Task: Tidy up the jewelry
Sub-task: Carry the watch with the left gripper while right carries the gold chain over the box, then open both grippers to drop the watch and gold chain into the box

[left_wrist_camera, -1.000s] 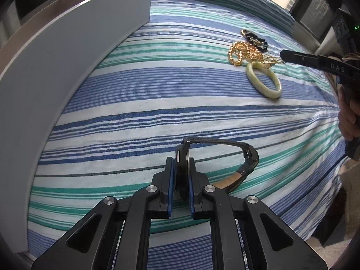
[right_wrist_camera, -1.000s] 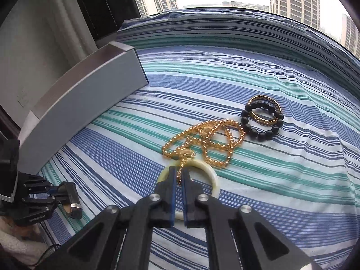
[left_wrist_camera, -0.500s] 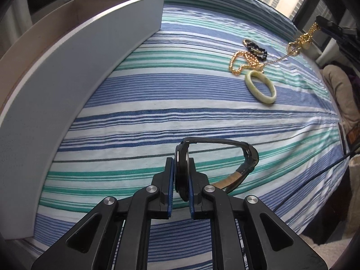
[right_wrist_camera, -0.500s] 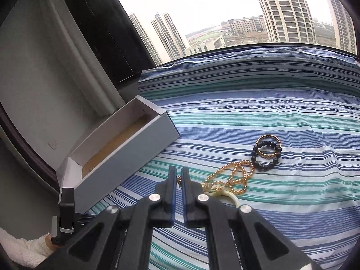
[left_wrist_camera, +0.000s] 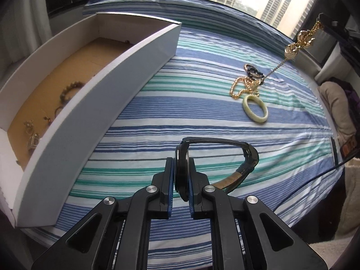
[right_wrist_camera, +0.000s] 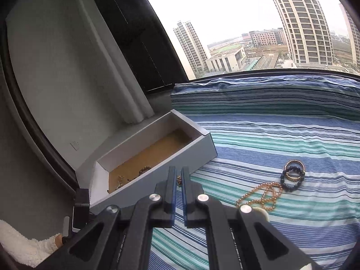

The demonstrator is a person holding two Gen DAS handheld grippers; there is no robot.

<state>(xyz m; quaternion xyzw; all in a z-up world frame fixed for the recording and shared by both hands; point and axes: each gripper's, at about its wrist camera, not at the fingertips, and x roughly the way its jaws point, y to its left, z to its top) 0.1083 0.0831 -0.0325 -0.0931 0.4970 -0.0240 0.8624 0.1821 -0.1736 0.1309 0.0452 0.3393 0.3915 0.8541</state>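
box (left_wrist_camera: 126,72): several small pieces already inside | left gripper (left_wrist_camera: 181,175): clamped on black watch (left_wrist_camera: 225,157), above striped sheet (left_wrist_camera: 180,103) | bangle (left_wrist_camera: 255,110), bead bracelets (left_wrist_camera: 253,72) unsorted on sheet | right gripper (right_wrist_camera: 178,180): pinching gold chain (left_wrist_camera: 299,40), partly lifted

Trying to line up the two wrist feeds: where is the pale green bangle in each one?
Left wrist: the pale green bangle lies flat on the striped sheet, right of centre, just below the gold bead necklace.
Right wrist: only a sliver of it shows at lower right, behind the right tool's arm, under the gold beads.
Shared landmark: the black bead bracelet, lying just beyond the gold beads in both.
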